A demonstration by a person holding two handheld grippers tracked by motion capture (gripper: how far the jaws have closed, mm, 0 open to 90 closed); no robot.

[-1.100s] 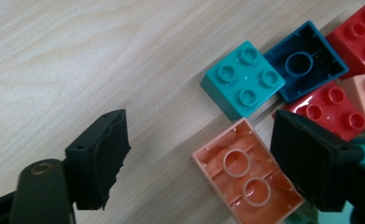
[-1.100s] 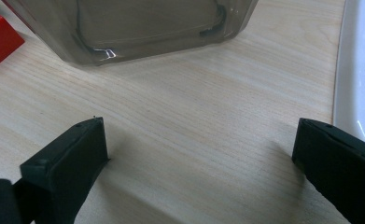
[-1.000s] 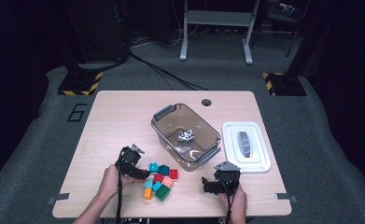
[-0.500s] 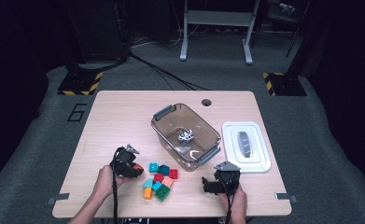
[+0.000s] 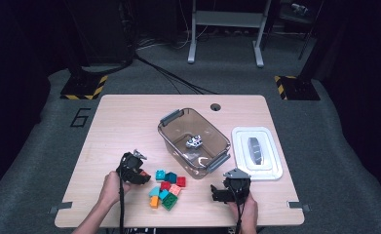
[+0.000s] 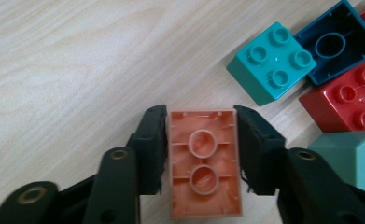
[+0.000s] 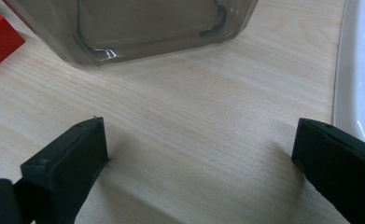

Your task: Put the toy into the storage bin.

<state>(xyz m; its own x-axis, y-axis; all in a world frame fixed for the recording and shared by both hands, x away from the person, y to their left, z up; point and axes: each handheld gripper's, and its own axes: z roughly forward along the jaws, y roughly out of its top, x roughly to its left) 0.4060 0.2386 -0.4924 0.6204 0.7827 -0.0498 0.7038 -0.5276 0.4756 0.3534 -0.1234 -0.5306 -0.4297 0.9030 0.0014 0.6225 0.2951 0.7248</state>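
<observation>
While the left gripper [image 6: 202,154] is pressing its two black pads against the long sides of an orange brick [image 6: 204,162], the brick is sitting between them with its hollow underside facing the camera; the jaws have just been closing on it. In the high view this left gripper [image 5: 138,171] is staying low over the wooden table [image 5: 124,122], just left of a small pile of bricks [image 5: 166,189]. Beside the held piece, a teal brick [image 6: 270,60] is lying studs up, a dark blue brick [image 6: 339,42] is lying upside down, and a red brick [image 6: 350,98] is touching it. The right gripper [image 7: 203,154] is holding its jaws wide apart with nothing between them, over bare wood. Ahead of it, a clear plastic bin [image 7: 138,28] is standing, and a white lid [image 5: 256,153] is lying just to the bin's right.
</observation>
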